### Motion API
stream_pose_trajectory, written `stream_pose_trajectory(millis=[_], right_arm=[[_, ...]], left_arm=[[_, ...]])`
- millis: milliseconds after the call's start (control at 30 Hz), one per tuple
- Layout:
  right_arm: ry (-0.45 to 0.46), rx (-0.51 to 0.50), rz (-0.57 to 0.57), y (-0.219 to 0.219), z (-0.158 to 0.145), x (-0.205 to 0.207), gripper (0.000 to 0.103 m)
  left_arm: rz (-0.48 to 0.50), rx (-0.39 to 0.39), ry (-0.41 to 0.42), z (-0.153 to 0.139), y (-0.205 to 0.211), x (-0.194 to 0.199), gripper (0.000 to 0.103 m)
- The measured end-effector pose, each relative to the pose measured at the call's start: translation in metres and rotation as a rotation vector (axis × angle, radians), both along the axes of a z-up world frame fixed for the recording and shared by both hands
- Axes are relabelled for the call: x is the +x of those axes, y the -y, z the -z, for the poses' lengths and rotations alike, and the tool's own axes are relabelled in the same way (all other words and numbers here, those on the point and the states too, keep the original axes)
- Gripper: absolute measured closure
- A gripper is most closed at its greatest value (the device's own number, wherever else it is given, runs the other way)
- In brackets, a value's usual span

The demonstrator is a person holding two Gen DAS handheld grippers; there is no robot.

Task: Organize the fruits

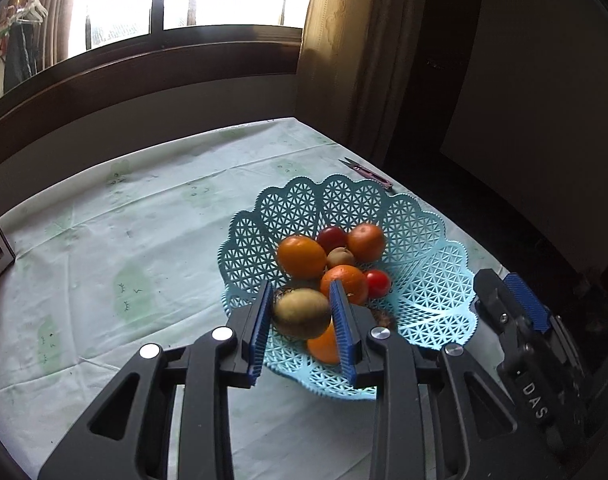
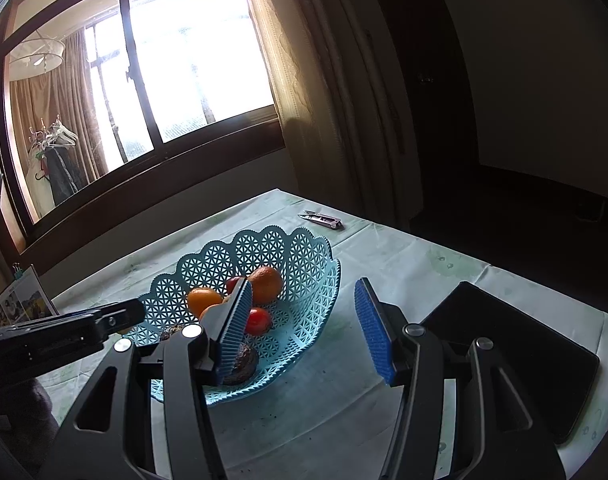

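Holding a yellow-green, kiwi-like oval fruit (image 1: 302, 313) between its two blue ribbed pads, the left gripper (image 1: 302, 322) hangs over the near edge of a light blue plastic lattice basket with a scalloped rim (image 1: 435, 292). Both pads press against the fruit's sides, and the fruit sits above the basket's near wall, partly covering an orange (image 1: 323, 346) below it.

Inside the basket lie more fruits: a large orange (image 1: 302, 257) at the left, another orange (image 1: 365, 242) at the back right, a dark red round fruit (image 1: 331, 239) between them, a small brownish-green fruit (image 1: 341, 258) in the middle, one more orange (image 1: 345, 283) nearer the front, and a bright red tomato-like fruit (image 1: 377, 283) touching its right side.

The right gripper (image 2: 304, 332) is spread wide with nothing between its blue pads; its left finger overlaps the basket's right half in the right wrist view, and its right finger is over the pale green tablecloth of the table (image 2: 403, 264). A dark brown wrinkled fruit (image 2: 244, 364) lies in the basket just behind that left finger.

A small pair of thread snips with a reddish handle (image 1: 367, 174) lies on the table beyond the basket, well apart from it. A flat black rectangular pad (image 2: 515, 356) rests on the table's right side, and a framed picture (image 2: 22, 304) stands at the far left edge.
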State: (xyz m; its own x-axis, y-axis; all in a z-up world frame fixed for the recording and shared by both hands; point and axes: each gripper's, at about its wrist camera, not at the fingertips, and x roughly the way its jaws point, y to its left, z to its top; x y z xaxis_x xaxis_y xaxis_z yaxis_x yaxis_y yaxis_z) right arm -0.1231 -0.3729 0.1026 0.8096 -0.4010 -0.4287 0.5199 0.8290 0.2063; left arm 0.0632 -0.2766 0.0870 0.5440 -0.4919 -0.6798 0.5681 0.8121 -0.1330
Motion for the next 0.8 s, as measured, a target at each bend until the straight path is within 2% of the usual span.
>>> stream_pose_trajectory(millis=[33,67,200,267,400,533,667,800], right_arm=[[0.000,0.000,-0.001,0.000,0.000,0.000,0.047],[0.002,0.000,-0.001,0.000,0.000,0.000,0.047],[0.011,0.009,0.002,0.002,-0.001,-0.001,0.046],[0.019,0.011,0.000,0.002,-0.001,-0.002,0.029],[0.038,0.006,-0.015,0.001,-0.003,-0.004,0.022],[0.048,0.045,-0.051,0.003,-0.003,-0.003,0.014],[0.049,0.081,-0.099,0.003,-0.002,-0.001,0.011],[0.004,0.078,-0.205,-0.012,0.002,0.010,0.007]], left_arm=[[-0.004,-0.008,0.002,-0.001,-0.001,0.000,0.040],[-0.013,-0.015,0.010,-0.002,-0.003,0.000,0.020],[-0.063,-0.026,0.043,-0.009,-0.014,-0.002,0.019],[-0.101,-0.017,0.071,-0.012,-0.020,-0.002,0.018],[-0.205,0.059,0.134,-0.012,-0.030,-0.002,0.012],[-0.245,0.130,0.171,-0.010,-0.036,-0.004,0.011],[-0.270,0.133,0.192,-0.013,-0.048,-0.010,0.009],[-0.290,0.141,0.213,-0.013,-0.054,-0.015,0.008]])
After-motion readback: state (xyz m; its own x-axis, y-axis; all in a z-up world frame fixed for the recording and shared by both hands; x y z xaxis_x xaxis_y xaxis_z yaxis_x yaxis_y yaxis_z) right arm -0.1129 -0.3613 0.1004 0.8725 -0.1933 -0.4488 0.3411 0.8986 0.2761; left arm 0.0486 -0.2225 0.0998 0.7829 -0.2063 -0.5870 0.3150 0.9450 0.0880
